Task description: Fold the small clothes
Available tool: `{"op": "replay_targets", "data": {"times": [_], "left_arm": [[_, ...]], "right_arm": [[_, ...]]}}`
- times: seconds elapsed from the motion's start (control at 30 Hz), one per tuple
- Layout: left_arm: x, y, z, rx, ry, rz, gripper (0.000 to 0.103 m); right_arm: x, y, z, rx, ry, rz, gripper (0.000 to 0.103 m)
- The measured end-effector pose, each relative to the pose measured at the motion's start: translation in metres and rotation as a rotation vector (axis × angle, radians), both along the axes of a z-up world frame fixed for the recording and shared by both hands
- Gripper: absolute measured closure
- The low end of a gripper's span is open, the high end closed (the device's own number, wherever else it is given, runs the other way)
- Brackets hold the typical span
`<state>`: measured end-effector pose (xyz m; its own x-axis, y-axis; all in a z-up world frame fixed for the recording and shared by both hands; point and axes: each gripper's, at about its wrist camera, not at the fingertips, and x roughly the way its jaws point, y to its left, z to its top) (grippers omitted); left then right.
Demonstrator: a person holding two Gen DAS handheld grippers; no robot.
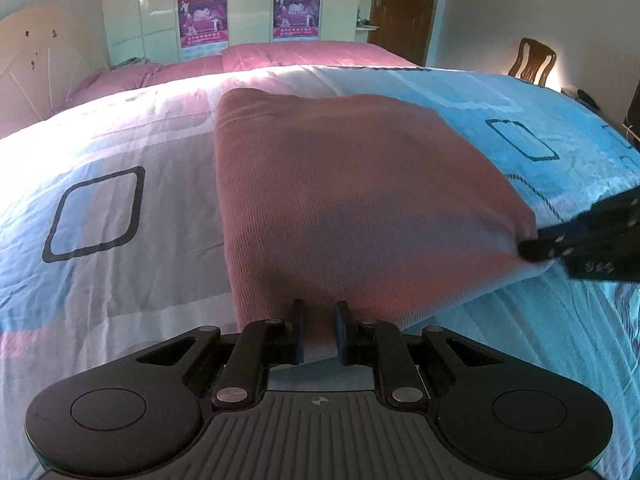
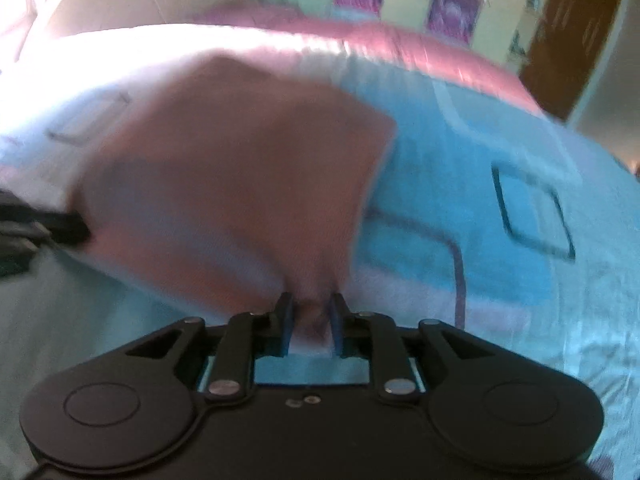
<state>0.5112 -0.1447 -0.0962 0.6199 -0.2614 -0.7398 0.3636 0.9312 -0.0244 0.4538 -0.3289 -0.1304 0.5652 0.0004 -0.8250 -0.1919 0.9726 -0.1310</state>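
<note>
A dusty pink ribbed cloth [image 1: 352, 200] lies spread on the bed, its near edge lifted. My left gripper [image 1: 319, 330] is shut on the cloth's near left corner. My right gripper [image 2: 310, 326] is shut on the near right corner; its fingertips [image 1: 540, 246] show at the right of the left wrist view pinching that corner. The right wrist view is motion-blurred; the pink cloth [image 2: 240, 176] fills its middle and the left gripper's fingertips [image 2: 70, 228] show at its left edge.
The bedsheet [image 1: 120, 152] is blue, white and pink with dark square outlines. A pink quilt [image 1: 280, 54] lies at the far side. A headboard [image 1: 36, 56] stands far left, wardrobes [image 1: 160, 4] behind, a wooden chair [image 1: 534, 60] and door [image 1: 404, 4] far right.
</note>
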Motion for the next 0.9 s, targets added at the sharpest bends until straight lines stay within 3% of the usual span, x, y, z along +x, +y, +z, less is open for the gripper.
{"op": "replay_targets", "data": {"times": [0.13,0.6,0.7,0.73,0.77,0.8,0.83,0.9], "left_arm": [[0.000,-0.002,0.000,0.008,0.000,-0.003,0.088],[0.000,-0.003,-0.002,0.006,-0.005,-0.004,0.088],[-0.002,-0.001,0.005,0.000,-0.008,0.003,0.087],[-0.004,0.001,0.009,-0.004,-0.020,0.009,0.074],[-0.006,0.005,0.014,-0.008,-0.042,0.017,0.036],[-0.008,0.008,0.018,-0.009,-0.071,0.030,0.019],[-0.009,0.012,0.023,-0.014,-0.105,0.036,0.010],[-0.002,0.018,0.027,-0.031,-0.110,0.035,0.010]], "right_arm": [[0.000,-0.011,-0.006,0.070,-0.014,-0.044,0.083],[0.001,-0.004,-0.008,0.043,-0.014,-0.069,0.082],[0.000,-0.007,-0.007,0.062,-0.018,-0.081,0.077],[-0.002,-0.009,-0.003,0.073,-0.028,-0.093,0.068],[-0.006,-0.012,0.003,0.089,-0.055,-0.107,0.057],[-0.011,-0.018,0.011,0.126,-0.096,-0.121,0.054],[-0.015,-0.025,0.017,0.174,-0.122,-0.133,0.054],[-0.012,-0.040,0.023,0.254,-0.123,-0.166,0.055]]}}
